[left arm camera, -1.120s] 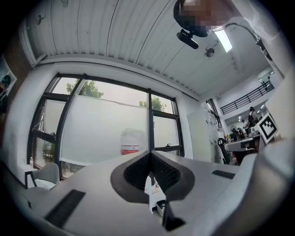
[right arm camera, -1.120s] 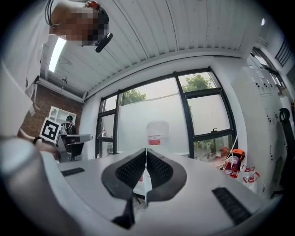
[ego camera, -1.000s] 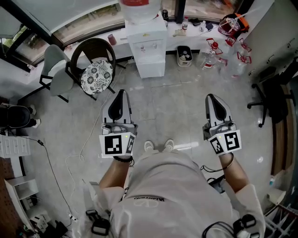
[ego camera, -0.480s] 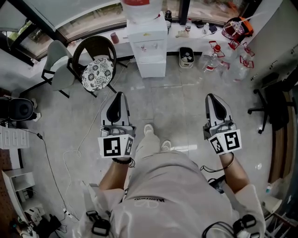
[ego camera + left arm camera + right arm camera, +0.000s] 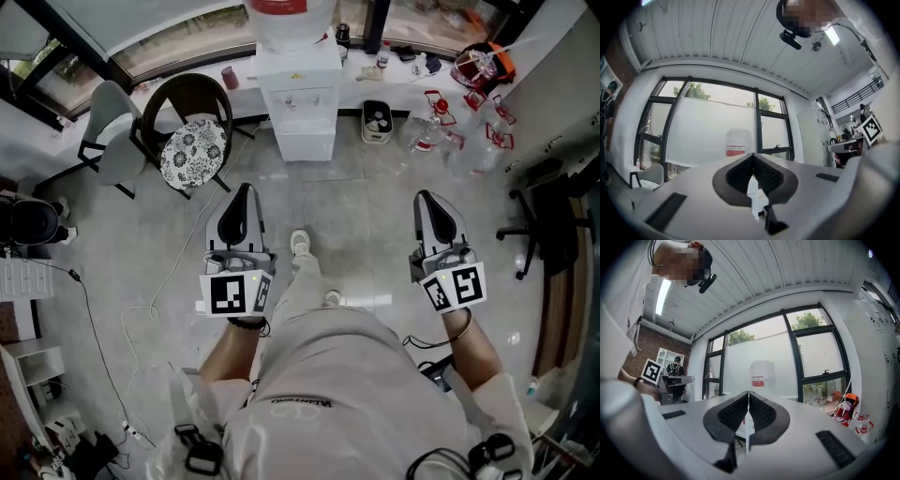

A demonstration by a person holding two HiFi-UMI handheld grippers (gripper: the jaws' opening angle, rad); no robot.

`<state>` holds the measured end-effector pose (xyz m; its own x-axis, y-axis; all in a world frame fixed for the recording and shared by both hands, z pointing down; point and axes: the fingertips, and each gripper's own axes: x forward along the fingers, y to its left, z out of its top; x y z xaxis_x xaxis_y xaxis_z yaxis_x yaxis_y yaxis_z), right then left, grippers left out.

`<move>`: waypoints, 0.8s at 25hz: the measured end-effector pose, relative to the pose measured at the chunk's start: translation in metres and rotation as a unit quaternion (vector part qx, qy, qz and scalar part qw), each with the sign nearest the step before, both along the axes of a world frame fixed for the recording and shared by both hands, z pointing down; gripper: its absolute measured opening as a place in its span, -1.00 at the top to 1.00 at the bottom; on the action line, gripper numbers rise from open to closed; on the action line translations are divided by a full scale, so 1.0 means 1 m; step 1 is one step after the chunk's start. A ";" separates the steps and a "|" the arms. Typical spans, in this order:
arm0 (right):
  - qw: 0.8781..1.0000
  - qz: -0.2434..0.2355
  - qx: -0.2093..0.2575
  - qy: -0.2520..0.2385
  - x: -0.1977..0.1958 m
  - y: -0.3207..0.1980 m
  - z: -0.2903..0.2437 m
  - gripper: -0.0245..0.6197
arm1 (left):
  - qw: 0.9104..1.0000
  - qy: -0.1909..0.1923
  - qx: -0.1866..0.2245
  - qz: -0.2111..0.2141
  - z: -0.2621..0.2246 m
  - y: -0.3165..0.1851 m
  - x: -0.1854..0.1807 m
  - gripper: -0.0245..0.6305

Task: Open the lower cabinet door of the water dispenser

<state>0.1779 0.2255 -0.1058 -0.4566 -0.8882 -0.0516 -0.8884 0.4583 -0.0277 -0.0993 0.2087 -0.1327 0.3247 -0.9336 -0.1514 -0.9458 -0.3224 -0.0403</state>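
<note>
**Both shut, both empty: facing the dispenser from well back**

Standing well apart from the white box-shaped water dispenser (image 5: pixel 300 73), which is set against the window wall at the far side of the grey tiled floor (image 5: pixel 361 211). Holding the left gripper (image 5: pixel 242 190) and the right gripper (image 5: pixel 427 197) level and side by side, aiming toward it. Keeping both clenched on nothing, with the ribbed black pads (image 5: pixel 740 174) meeting tip to tip.

Looking to the lower cabinet door (image 5: pixel 307 141), the plain white panel under the taps (image 5: pixel 306 94), lying closed just above the floor. Judging it to be a light, stiff, hinged plastic panel, smooth and probably slippery under the pads, perhaps held by a small catch. Thinking of taking it at its free upright edge or at a finger recess, though not making one out from here. Expecting a gentle pull to be enough, and fearing that a hard tug could rock the unit with the large clear water bottle (image 5: pixel 281 21) sitting on top.

Getting the door's front and the open floor only from the head view. Getting the meeting of the jaws only from the two gripper views. Seeing the bottle there against the bright window, but losing most of the cabinet behind the jaws themselves. Noting, from above only, a dark round-backed chair with a flowered cushion (image 5: pixel 194 150) near the dispenser's left.
</note>
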 end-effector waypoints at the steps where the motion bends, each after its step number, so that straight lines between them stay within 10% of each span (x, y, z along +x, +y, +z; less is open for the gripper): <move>1: 1.000 0.000 -0.002 0.000 -0.002 -0.009 0.001 0.88 | 1.000 0.000 0.000 0.000 0.000 -0.009 -0.002 0.91; 20: 1.000 -0.014 -0.020 0.014 -0.093 -0.215 0.017 0.88 | 0.999 0.008 -0.028 0.035 0.032 -0.223 -0.060 0.91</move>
<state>0.0849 0.0103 -0.0889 -0.4815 -0.8765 -0.0036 -0.8762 0.4814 -0.0212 -0.1591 -0.0139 -0.1008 0.3883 -0.9156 -0.1046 -0.9209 -0.3898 -0.0062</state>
